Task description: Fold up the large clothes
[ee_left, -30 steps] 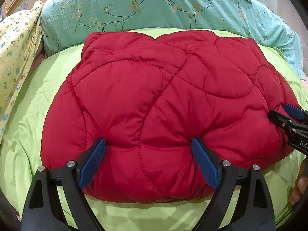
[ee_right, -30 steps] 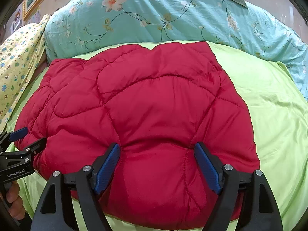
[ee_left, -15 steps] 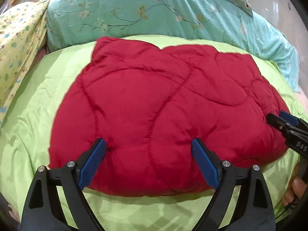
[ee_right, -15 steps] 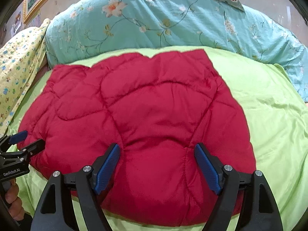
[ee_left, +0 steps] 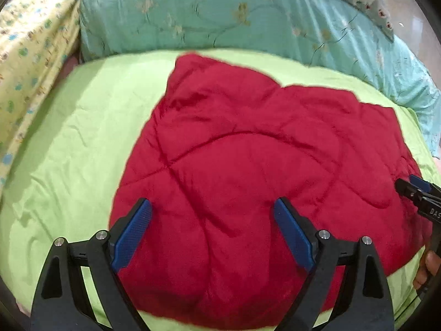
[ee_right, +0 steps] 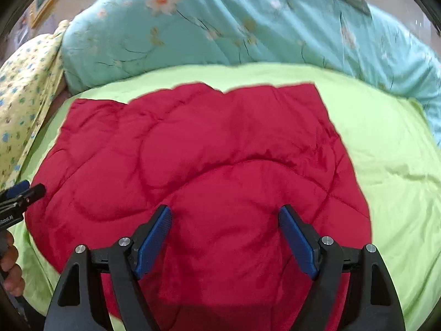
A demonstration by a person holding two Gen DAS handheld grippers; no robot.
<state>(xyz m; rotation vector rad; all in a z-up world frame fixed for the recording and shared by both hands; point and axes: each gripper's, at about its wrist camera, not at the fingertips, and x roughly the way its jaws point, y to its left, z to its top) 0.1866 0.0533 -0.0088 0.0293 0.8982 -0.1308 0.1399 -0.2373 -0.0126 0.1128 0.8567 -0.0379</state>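
A red quilted padded garment [ee_left: 248,179] lies folded into a thick rectangle on the lime-green bed cover [ee_left: 69,151]. It also shows in the right wrist view [ee_right: 206,171]. My left gripper [ee_left: 212,209] is open and empty, held above the garment's near left part. My right gripper [ee_right: 224,215] is open and empty, above the garment's near right part. The right gripper's tips also show at the right edge of the left wrist view [ee_left: 413,190]. The left gripper's tips show at the left edge of the right wrist view [ee_right: 24,191].
A turquoise floral duvet [ee_left: 220,13] is heaped along the far side of the bed, also in the right wrist view [ee_right: 248,22]. A yellow patterned cloth [ee_left: 27,41] hangs at the far left. Bare green cover [ee_right: 391,151] lies right of the garment.
Both grippers have pulled back and risen from the garment, so it looks smaller and more green cover shows. The left view has swung leftward. Both grippers stay open.
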